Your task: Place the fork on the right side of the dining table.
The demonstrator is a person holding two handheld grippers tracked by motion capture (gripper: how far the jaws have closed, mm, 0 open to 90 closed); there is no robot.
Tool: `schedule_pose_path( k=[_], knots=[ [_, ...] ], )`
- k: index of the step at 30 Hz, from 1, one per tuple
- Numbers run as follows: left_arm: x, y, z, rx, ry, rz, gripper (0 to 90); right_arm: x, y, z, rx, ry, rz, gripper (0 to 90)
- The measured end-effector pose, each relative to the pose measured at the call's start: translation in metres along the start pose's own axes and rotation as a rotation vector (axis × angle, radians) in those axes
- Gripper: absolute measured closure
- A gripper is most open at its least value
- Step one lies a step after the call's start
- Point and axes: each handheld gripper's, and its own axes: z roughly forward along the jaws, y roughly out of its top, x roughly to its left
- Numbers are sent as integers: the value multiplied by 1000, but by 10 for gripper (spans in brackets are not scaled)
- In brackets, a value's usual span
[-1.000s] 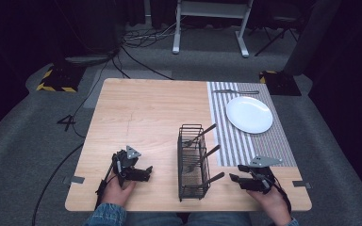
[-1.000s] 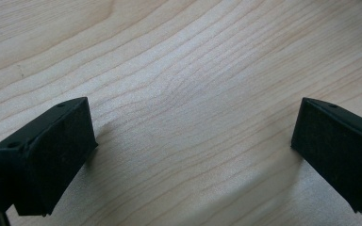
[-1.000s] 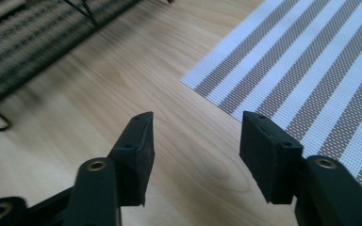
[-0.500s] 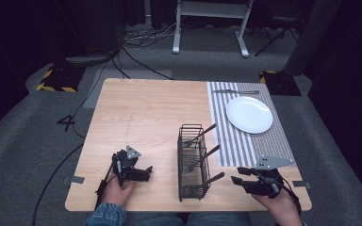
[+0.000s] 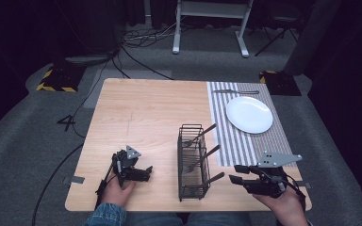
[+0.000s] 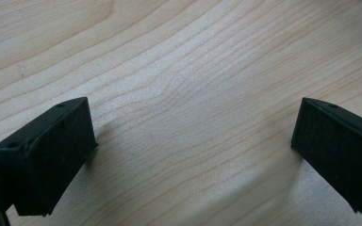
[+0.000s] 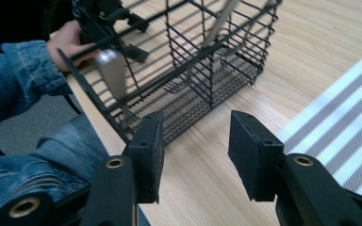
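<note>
While our left gripper point(image 5: 141, 173) rests wide open over bare surface point(image 6: 188, 94), our right gripper point(image 7: 195, 150), fingers parted and empty, faces the wire cutlery basket point(image 7: 193, 61), its forks clearer here.

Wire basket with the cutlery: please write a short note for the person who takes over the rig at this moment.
Left gripper: open, empty, low over bare wood left of the wire basket.
Right gripper: open, empty, pointing at the basket's near right corner, close to the nearest handle.
Things: the basket stands on the table with three utensils leaning in it, handles out to the right. The white plate lies on the striped mat, and one utensil lies beyond it.
Done: apparently one utensil is laid out by the plate.
Left: probably take the remaining three from the basket to the mat.
</note>
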Motion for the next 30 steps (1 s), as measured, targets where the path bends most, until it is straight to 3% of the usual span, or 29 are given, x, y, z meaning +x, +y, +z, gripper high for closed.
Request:
schedule_pose_path(
  k=[7,16,30],
  knots=[
    [0,0,0,1,0,-1,3,11,11,-5,-24,49,-18,556],
    [0,0,0,0,0,0,3,22,20,-2,-7,95,-53,581],
    [0,0,0,0,0,0,3,24,30,14,34,132,-49,700]
  ],
)
